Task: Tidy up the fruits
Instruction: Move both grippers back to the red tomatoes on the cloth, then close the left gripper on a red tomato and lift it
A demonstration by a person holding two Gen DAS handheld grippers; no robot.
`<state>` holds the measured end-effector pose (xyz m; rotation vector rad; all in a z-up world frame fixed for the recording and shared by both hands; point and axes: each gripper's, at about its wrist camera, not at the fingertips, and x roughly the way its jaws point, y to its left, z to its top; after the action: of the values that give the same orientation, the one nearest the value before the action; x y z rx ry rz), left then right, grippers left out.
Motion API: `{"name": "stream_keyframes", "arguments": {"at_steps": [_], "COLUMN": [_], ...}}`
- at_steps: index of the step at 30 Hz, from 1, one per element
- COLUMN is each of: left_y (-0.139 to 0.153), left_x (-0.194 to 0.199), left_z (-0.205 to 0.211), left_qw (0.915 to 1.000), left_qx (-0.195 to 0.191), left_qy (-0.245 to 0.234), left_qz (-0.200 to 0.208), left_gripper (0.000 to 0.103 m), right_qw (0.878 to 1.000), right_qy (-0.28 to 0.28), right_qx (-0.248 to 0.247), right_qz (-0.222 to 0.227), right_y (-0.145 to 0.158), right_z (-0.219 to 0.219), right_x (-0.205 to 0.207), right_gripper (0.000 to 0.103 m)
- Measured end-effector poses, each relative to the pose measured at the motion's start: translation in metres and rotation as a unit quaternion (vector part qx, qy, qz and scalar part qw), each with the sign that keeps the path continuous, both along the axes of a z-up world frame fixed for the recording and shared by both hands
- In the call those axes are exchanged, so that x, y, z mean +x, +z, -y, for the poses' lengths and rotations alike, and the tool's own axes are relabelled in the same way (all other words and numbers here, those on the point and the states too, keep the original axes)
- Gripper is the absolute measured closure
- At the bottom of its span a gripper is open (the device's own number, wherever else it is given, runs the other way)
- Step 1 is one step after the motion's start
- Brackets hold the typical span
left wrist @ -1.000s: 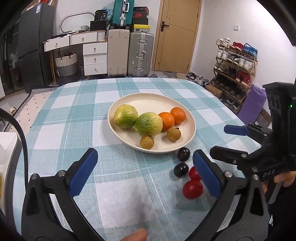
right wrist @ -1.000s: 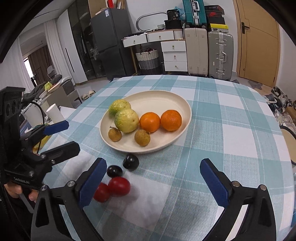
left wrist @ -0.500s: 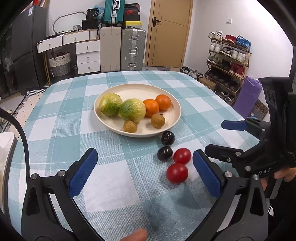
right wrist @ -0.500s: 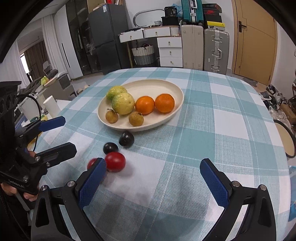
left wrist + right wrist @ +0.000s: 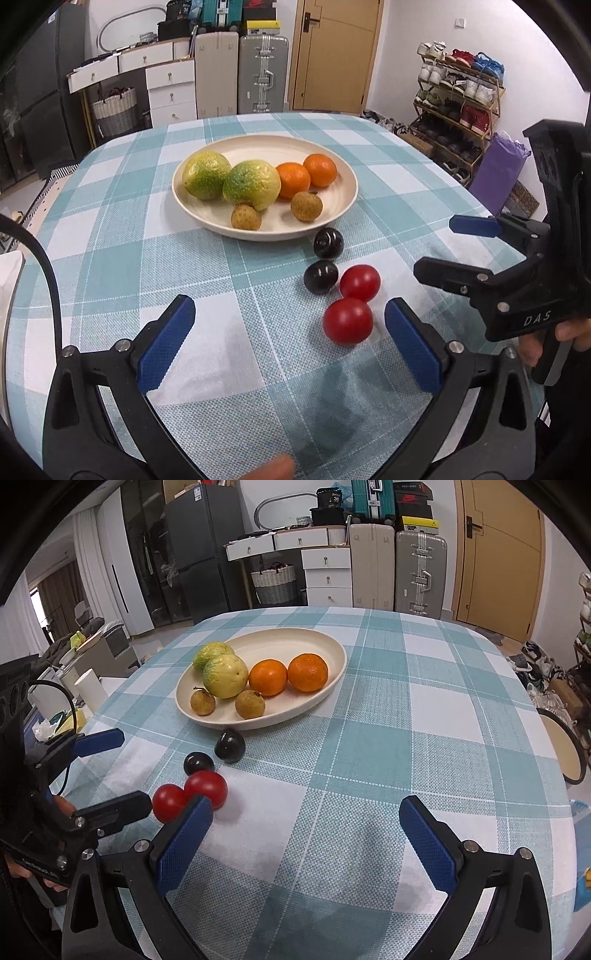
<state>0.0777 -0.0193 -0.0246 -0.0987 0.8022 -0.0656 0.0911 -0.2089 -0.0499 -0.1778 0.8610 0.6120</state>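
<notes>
Both hand-held grippers hover above the checked surface (image 5: 258,369) with their blue pads spread wide and nothing between them. In the left wrist view the left hand-held gripper (image 5: 288,347) fills the lower part of the frame, and the nearer red tomato (image 5: 347,320) lies just inside its right pad, slightly right of the centre line and a little ahead of the fingertips. The second red tomato (image 5: 360,283) sits just beyond it, touching or nearly so, with two dark plums (image 5: 321,277) (image 5: 328,243) further up toward the plate (image 5: 343,199).

In the right wrist view the right hand-held gripper (image 5: 306,827) points toward the middle of the frame, and the same tomatoes (image 5: 169,802) (image 5: 207,788) lie off to its lower left, outside and partly behind its left pad. So the left one looks better placed: the near tomato lies almost within its opening, while the right one would have to swing sideways.

Round and without a long axis, the tomatoes are glossy, smooth and likely to roll. Closing on the near one probably calls for a small shift to the right so the pads straddle it without nudging its neighbour.

Already resting in the plate, at upper centre, are two green-yellow fruits, two oranges and two small brown fruits.
</notes>
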Motion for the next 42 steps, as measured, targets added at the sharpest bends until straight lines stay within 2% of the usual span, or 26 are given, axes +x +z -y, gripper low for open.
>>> {"name": "stream_keyframes", "arguments": {"at_steps": [9,13,20,22,25,32,36,42], "left_y": [-0.011,-0.015,-0.018,-0.018,-0.018,-0.019,-0.019,-0.015], "left_x": [0.006,0.008,0.008,0.007,0.007,0.008,0.008,0.003], "left_z": [0.009,0.012,0.02,0.023,0.026,0.025,0.024,0.023], "left_qw": [0.9996,0.999,0.9978,0.9973,0.9967,0.9961,0.9957,0.9959], "left_qx": [-0.005,-0.014,-0.022,-0.02,-0.021,-0.029,-0.036,-0.038], "left_qy": [-0.006,-0.02,-0.048,-0.058,-0.067,-0.07,-0.072,-0.075], "left_qz": [-0.027,-0.037,-0.041,-0.041,-0.042,-0.045,-0.045,-0.032], "left_gripper": [0.001,0.016,0.027,0.038,0.047,0.059,0.074,0.074], "right_qw": [1.0,1.0,1.0,1.0,1.0,1.0,1.0,1.0], "right_qy": [-0.009,-0.015,-0.015,-0.014,-0.012,-0.01,-0.011,-0.011], "right_qx": [0.001,-0.005,0.0,0.003,0.015,0.018,0.018,0.019], "right_qz": [-0.006,-0.008,-0.012,-0.017,-0.021,-0.019,-0.022,-0.019], "right_y": [-0.001,-0.003,-0.003,-0.005,-0.004,-0.002,-0.003,-0.002], "right_z": [0.003,0.003,0.004,0.004,0.005,0.005,0.005,0.005], "right_x": [0.002,0.003,0.003,0.004,0.004,0.003,0.003,0.002], "right_gripper": [0.0,0.0,0.0,0.0,0.0,0.0,0.0,0.0]}}
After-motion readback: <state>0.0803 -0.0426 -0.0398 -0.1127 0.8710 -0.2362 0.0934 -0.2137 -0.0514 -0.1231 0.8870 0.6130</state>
